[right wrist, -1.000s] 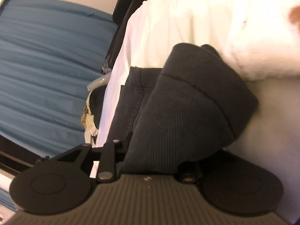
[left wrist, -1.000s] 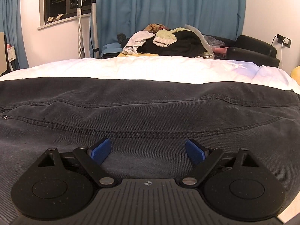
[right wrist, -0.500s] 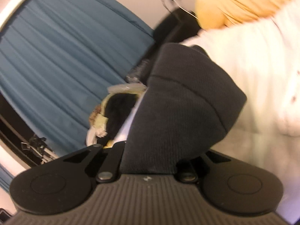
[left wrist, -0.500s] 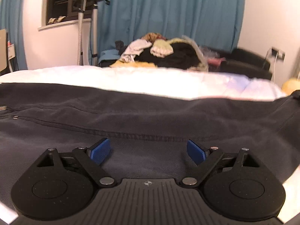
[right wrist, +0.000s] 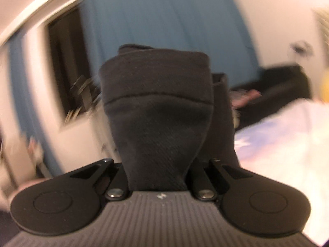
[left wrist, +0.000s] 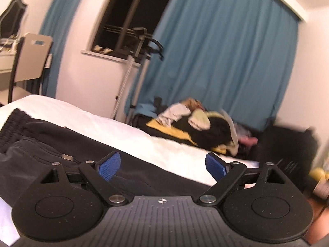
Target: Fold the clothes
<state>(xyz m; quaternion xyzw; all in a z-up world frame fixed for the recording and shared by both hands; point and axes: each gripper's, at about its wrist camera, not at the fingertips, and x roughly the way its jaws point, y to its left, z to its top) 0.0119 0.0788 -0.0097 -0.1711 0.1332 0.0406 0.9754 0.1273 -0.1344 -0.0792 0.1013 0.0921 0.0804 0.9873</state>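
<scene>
Dark grey trousers lie spread on the white bed, their elastic waistband at the far left. My left gripper hovers over them, open, blue pads wide apart with nothing between them. In the right wrist view my right gripper is shut on a ribbed leg cuff of the same dark fabric. The cuff stands up in front of the camera and hides the fingertips. It is held in the air, off the bed.
A pile of mixed clothes sits beyond the far side of the bed, before a blue curtain. A garment steamer stand is by the window. A chair stands at left, a black armchair at right.
My left gripper rose and rolled, so the trousers now lie lower and to the left. My right gripper rolled upright and swung up off the bed, carrying the cuff.
</scene>
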